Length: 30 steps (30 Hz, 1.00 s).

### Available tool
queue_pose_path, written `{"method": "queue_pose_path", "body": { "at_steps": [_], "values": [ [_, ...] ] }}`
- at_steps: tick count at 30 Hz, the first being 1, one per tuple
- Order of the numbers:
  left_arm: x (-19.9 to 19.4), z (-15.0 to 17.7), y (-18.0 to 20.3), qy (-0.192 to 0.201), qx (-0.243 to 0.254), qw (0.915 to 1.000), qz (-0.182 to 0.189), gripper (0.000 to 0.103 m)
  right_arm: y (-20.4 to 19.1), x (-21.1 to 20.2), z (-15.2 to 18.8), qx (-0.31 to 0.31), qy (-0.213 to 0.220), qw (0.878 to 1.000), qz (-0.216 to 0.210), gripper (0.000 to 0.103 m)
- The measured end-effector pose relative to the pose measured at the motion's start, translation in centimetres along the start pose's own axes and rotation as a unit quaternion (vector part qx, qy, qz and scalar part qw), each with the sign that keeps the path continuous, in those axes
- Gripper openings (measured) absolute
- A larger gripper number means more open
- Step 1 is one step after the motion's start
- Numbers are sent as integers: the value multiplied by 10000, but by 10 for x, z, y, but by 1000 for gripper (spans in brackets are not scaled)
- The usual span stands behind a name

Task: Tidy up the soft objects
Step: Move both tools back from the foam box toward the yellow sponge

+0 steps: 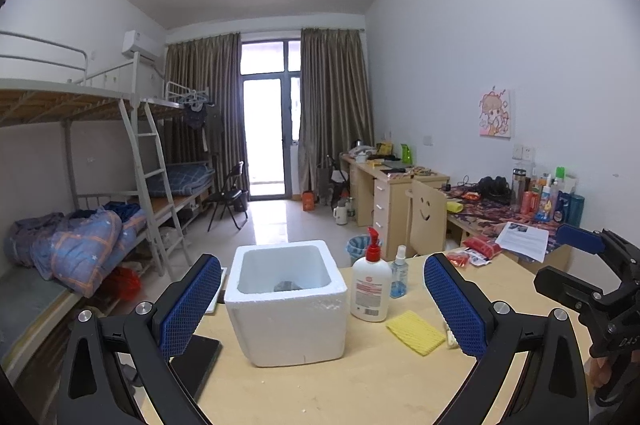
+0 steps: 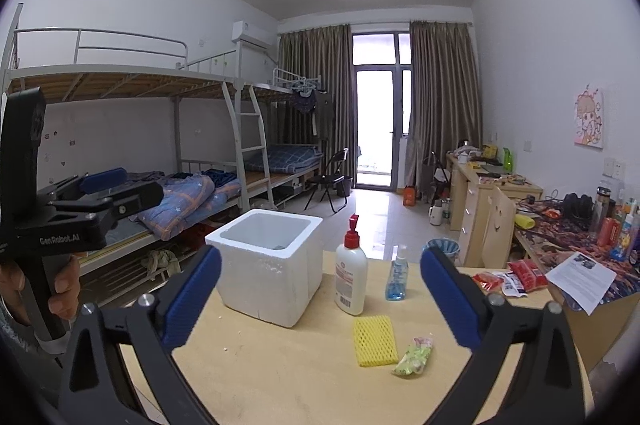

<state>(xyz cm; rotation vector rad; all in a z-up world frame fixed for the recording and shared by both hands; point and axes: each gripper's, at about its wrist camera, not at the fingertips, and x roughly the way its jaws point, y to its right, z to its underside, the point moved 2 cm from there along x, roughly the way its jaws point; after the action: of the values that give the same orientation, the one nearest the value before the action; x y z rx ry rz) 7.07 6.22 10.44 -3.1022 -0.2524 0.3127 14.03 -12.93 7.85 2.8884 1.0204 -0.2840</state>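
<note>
From the left wrist, the left gripper (image 1: 322,301) stands wide open and empty before the white foam box (image 1: 286,305), with the yellow foam net (image 1: 416,332) flat on the table (image 1: 360,385) to its right. From the right wrist, the right gripper (image 2: 320,299) is likewise spread and empty; the net (image 2: 375,340) lies beside a small green-pink packet (image 2: 414,355). It looks light, squashy and limp, so pinching one edge seems best.

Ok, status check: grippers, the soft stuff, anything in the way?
Left gripper and right gripper open, empty. Yellow foam net and small soft packet on table, outside white foam box. Lotion bottle stands between them.
</note>
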Motion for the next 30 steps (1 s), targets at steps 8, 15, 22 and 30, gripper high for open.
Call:
{"method": "queue_pose_path", "body": {
  "at_steps": [8,15,22,30],
  "values": [
    [-15,14,3,154,-5,9998,-97,102,-14,-21,14,-295,181,9991,249,102],
    [-27,29,4,465,-104,9985,-262,102,-12,-23,30,-252,240,9987,372,102],
    [-19,57,10,469,-148,9987,-110,102,-9,-21,52,-227,314,9972,632,102],
    [-17,90,14,510,-114,9986,-39,102,-1,-20,85,-138,127,9966,801,102]
  ]
}}
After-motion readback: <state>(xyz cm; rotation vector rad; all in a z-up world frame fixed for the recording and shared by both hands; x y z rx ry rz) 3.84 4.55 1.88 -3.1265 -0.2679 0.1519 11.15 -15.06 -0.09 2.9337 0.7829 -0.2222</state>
